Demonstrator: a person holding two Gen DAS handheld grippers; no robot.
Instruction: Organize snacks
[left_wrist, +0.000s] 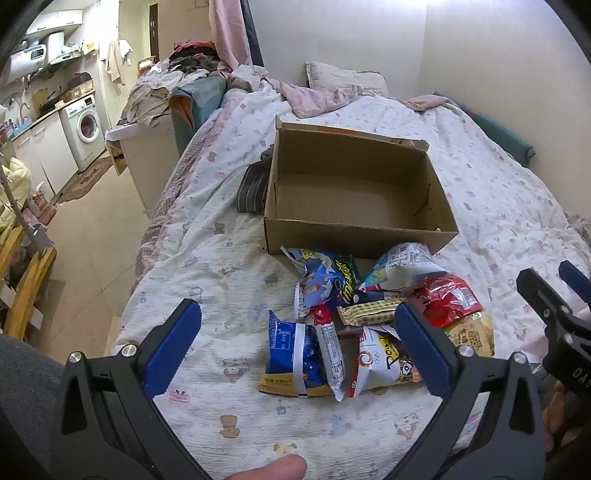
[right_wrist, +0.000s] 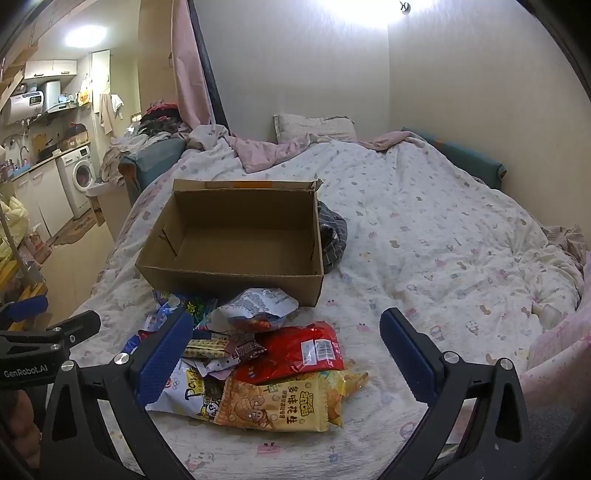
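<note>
On the bed's printed quilt (right_wrist: 424, 236), just in front of the cardboard box (right_wrist: 236, 284), I see the snack packets heaped in a loose pile. Nearest my right camera lies an orange peanut packet (right_wrist: 280, 410); a red packet (right_wrist: 295, 354) overlaps its far edge. A white Doritos-style bag (left_wrist: 376, 365) sits to the left of these, and a blue packet (left_wrist: 291, 354) lies at the pile's left end, flat on the quilt. A white-and-blue pouch (right_wrist: 258, 306) leans against the box's front wall, beside a crumpled blue cartoon packet (left_wrist: 321, 280). Small brown and tan bars are buried mid-pile; I cannot read them.

Box stands open, flaps up at the back, nothing visible inside it. A dark striped cloth (right_wrist: 332, 236) lies against one of its side walls.

My left gripper (left_wrist: 297, 317) hangs above the pile's near-left side, jaws spread wide, nothing between the pads. My right gripper (right_wrist: 286, 328) hovers over the pile's right side, jaws equally wide, gripping nothing. Each gripper shows at the edge of the other's view.

Beyond the bed: a pink blanket (right_wrist: 266, 151), a pillow (right_wrist: 314, 125), a washing machine (left_wrist: 86, 123) at far left.
</note>
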